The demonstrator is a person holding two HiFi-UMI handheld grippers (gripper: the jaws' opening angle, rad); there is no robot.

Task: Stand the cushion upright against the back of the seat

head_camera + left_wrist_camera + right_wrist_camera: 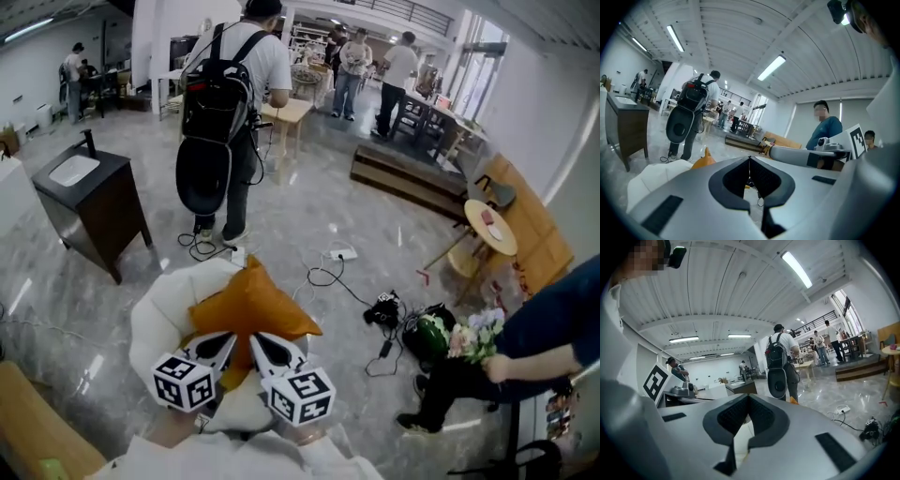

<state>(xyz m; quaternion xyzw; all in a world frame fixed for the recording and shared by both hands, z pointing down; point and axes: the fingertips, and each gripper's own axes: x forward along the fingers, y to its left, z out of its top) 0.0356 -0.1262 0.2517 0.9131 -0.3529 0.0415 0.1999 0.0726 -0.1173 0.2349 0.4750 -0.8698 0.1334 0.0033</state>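
The left gripper (223, 343) and right gripper (266, 345), both pinched closed, seemingly nudge the orange cushion (248, 305) resting on the white seat (157, 314) — push low and evenly, tipping it upright against the back.

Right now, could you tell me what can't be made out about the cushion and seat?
- Head view: the lower edge of the cushion, hidden behind the left gripper and right gripper.
- Head view: whether it touches the back of the seat, covered by the cushion itself.
- Left gripper view: most of the cushion, behind the gripper's own body.

Pale sleeves (319, 457) — black-and-white marker cubes (183, 382)
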